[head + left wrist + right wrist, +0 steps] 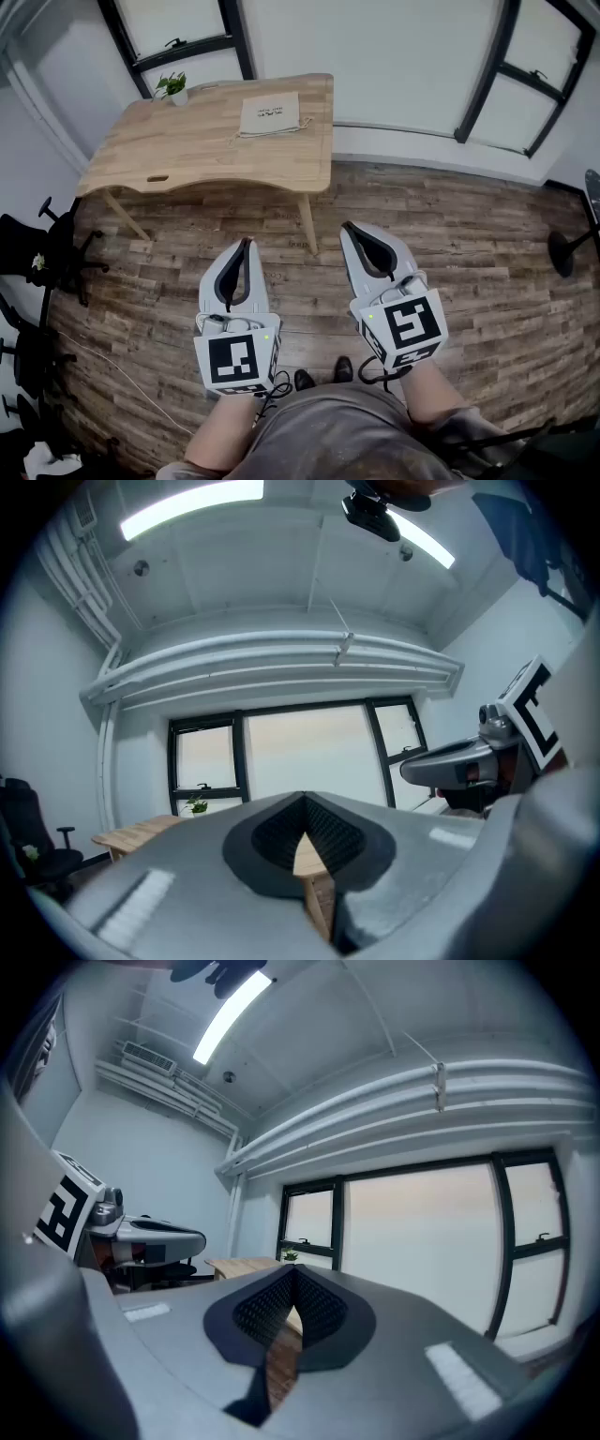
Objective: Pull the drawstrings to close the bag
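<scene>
Left gripper (246, 244) and right gripper (348, 229) are closed, empty.

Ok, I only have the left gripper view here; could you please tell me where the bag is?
Observer: The bag lies flat on the wooden table, toward its far right corner.
Operator: Is either gripper near it?
Observer: No, the left gripper and the right gripper both hang over the floor, short of the table.
Operator: Does the right one hold anything?
Observer: No, its jaws are together with nothing between them.
</scene>
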Motion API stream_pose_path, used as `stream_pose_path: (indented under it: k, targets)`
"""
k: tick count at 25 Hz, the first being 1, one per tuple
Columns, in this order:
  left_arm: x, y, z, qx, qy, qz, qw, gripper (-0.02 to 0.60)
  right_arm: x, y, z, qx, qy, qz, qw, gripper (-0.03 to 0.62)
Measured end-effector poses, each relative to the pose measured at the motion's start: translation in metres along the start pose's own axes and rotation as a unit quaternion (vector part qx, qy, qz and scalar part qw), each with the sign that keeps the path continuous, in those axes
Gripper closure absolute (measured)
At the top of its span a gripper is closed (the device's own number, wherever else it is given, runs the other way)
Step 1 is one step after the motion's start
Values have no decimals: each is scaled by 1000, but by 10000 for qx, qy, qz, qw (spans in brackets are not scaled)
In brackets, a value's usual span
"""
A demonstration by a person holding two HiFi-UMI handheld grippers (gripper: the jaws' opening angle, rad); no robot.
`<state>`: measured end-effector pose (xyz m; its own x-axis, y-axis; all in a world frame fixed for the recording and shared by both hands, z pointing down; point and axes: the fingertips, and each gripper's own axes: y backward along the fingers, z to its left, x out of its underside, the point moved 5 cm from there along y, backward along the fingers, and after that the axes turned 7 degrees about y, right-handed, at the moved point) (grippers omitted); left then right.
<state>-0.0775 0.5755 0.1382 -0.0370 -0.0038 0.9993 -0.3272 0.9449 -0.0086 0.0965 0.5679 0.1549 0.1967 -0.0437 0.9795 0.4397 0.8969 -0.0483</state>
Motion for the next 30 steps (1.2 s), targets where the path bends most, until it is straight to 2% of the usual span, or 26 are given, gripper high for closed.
stream_pose_path:
  k: [7, 13, 21, 30]
  targets:
    - [8, -11, -12, 37, -50, 38, 10000, 581, 8, 1, -13, -42, -8, 6, 10000, 566]
    - [10, -21, -23, 1, -36, 165, 9999, 581, 14, 3, -30, 88, 20, -112, 9999, 565]
    - [11, -36, -42, -162, -85, 200, 9996, 581, 31, 0, -54, -198, -220, -42, 9996, 565]
    - [31, -67, -7, -365, -34, 410, 9985, 581, 57, -40, -55, -340, -420, 227, 9983, 565]
